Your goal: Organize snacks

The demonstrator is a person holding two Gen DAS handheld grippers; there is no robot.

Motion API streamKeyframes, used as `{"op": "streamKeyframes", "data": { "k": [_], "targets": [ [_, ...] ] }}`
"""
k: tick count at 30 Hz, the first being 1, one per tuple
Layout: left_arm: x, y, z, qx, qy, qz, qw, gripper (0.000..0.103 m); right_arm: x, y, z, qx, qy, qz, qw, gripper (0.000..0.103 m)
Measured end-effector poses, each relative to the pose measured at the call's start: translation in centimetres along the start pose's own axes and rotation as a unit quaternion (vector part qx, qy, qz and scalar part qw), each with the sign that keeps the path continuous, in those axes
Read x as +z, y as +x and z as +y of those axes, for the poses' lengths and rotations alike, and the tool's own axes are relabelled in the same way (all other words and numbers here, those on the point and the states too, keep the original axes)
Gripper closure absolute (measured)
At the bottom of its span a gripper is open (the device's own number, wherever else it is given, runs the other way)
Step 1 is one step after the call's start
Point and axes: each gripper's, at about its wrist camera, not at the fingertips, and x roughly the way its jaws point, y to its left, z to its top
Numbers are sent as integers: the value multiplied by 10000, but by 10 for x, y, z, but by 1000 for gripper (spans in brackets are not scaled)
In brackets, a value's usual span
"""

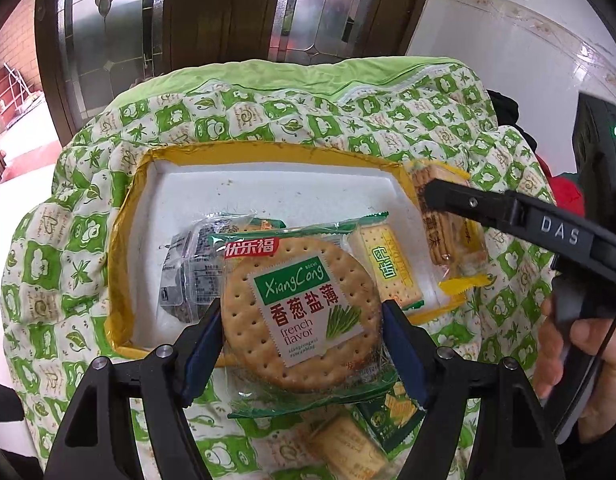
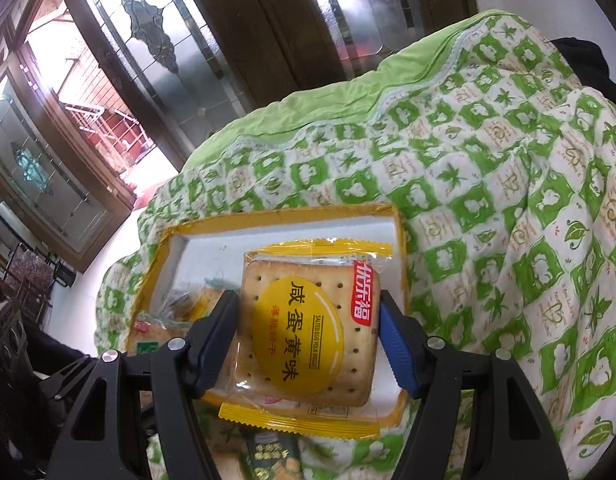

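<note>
Left wrist view: a round cracker pack (image 1: 304, 308) is clamped edgewise by the left gripper (image 1: 302, 320), held over the tray's (image 1: 268, 150) six o'clock rim, likely for dropping in. At three o'clock, a yellow cracker pack (image 2: 308, 332) is pinched by the right gripper (image 2: 308, 336) above the same tray.

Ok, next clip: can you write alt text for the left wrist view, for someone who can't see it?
The left gripper clamps a round green-wrapped cracker pack above a yellow-rimmed white tray that holds other snack packs. The tray sits on a green patterned quilt, and the right gripper holds a yellow pack at the tray's right edge.
</note>
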Motion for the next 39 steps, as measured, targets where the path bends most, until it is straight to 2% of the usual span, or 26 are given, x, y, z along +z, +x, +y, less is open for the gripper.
{"op": "streamKeyframes", "data": {
  "k": [5,16,30,39],
  "targets": [
    [4,12,0,0,11,52,10000,24,-3,13,-15,60,225,131,9996,35],
    [21,34,-7,20,121,123,9998,24,3,23,-15,52,271,192,9994,35],
    [33,44,11,159,86,168,9997,24,7,45,-4,-104,-25,445,9990,35],
    [44,52,16,124,74,237,9996,24,21,67,8,-138,-237,547,9981,35]
  ]
}}
